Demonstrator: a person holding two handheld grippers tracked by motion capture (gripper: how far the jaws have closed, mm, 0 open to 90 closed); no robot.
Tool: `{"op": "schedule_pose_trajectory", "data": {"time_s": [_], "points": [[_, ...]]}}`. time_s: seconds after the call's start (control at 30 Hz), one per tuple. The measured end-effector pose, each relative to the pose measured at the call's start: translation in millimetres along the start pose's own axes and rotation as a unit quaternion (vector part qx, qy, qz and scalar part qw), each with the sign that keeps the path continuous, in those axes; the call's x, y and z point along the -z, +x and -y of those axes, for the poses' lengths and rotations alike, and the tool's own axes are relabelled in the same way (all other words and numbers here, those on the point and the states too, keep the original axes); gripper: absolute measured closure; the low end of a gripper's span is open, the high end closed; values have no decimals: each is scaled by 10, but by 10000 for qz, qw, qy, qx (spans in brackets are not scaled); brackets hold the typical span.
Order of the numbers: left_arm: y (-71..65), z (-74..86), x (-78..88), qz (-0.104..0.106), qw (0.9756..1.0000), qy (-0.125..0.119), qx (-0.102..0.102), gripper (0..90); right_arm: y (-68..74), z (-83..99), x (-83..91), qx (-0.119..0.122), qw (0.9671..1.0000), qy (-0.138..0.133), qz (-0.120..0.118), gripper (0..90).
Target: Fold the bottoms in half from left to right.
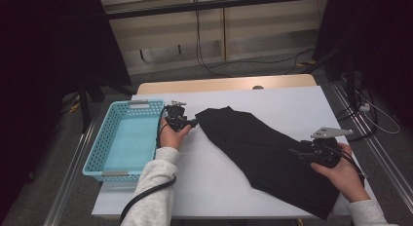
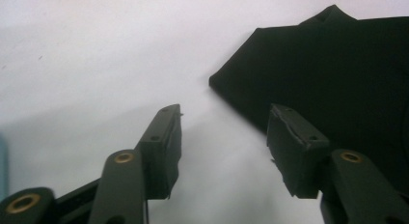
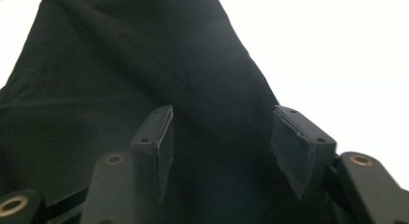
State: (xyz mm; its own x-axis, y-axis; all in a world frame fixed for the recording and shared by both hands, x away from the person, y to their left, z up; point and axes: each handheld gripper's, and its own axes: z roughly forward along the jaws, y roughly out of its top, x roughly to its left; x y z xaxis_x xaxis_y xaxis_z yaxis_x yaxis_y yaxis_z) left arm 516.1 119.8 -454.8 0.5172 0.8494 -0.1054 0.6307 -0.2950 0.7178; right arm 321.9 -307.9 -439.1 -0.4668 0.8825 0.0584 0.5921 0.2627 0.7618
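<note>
Both claws spread and empty: left gripper (image 1: 194,122) should take the black garment (image 1: 263,153) by its near corner, right gripper (image 1: 294,153) pinching the fabric beneath it.

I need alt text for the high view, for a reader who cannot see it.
A black cloth lies spread on a white table; a person holds an open left gripper at its far corner and an open right gripper over its near end. A light blue basket stands at the table's left.

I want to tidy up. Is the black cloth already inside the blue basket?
No, the black cloth lies spread on the white table, beside the blue basket.
</note>
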Motion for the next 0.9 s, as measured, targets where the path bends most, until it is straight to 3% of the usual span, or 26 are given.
{"op": "schedule_pose_trajectory", "data": {"time_s": [0.13, 0.27, 0.33, 0.4, 0.43, 0.47, 0.63, 0.67, 0.8, 0.9], "points": [[-33, -25, -164, -117, 9995, -116, -269, 440, 7, 15, -19, -12, 10000, -7, -49, 385], [-62, -105, -223, -46, 9992, 32, -387, 447, 21, 33, -15, 4, 10000, -17, -77, 366], [-92, -143, -224, 62, 9992, 154, -362, 538, 25, 40, -4, 8, 10000, -22, -83, 361], [-101, -154, -216, 111, 9990, 225, -381, 699, 26, 43, 2, 2, 10000, -27, -77, 360], [-123, -151, -212, 269, 9990, 260, -258, 786, 25, 48, 11, 0, 10000, -37, -64, 359], [-123, -151, -212, 269, 9990, 260, -258, 847, 25, 48, 11, 0, 10000, -37, -64, 359], [-163, -148, -59, 209, 9987, 462, -28, 885, 35, 51, 16, -6, 10000, -36, -79, 360], [-163, -143, -1, 164, 9987, 484, -82, 886, 37, 51, 12, -7, 10000, -28, -88, 360], [-159, -104, 155, 120, 9988, 463, -27, 887, 51, 44, -6, 27, 9999, -13, -112, 359], [-110, -34, 348, 24, 9990, 431, 126, 888, 66, 26, -13, 52, 9999, -17, -120, 358]]}}
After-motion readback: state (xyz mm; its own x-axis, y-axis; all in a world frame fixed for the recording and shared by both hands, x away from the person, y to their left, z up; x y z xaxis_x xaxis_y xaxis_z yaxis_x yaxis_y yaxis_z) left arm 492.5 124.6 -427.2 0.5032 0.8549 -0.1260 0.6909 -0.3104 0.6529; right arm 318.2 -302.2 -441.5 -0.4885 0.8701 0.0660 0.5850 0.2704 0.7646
